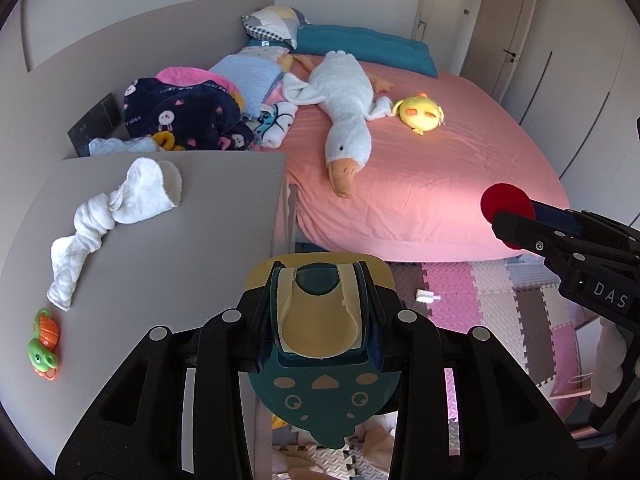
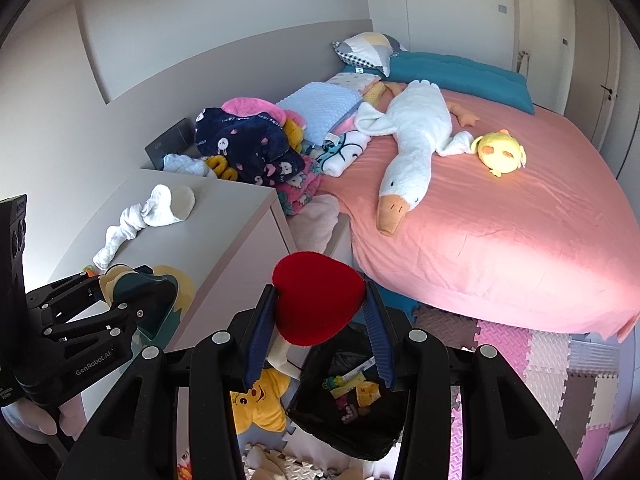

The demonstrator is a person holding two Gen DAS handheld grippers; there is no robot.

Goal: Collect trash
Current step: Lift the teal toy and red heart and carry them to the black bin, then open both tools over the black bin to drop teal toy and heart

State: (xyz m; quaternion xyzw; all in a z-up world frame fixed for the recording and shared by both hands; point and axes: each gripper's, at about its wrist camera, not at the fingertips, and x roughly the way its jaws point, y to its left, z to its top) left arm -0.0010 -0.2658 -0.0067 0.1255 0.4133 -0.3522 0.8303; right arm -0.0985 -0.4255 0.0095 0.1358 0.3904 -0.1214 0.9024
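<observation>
Two tongs clamped | left tongs: bib | right tongs: red heart | bin bag below

Your two wrist cameras look steeply down past their fingers, side by side; both share the pink-sheeted bed and grey cabinet top.

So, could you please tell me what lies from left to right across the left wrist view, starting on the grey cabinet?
Green-and-orange toy → twisted white cloth → goose plush → yellow chick plush → red heart in the right gripper.
</observation>
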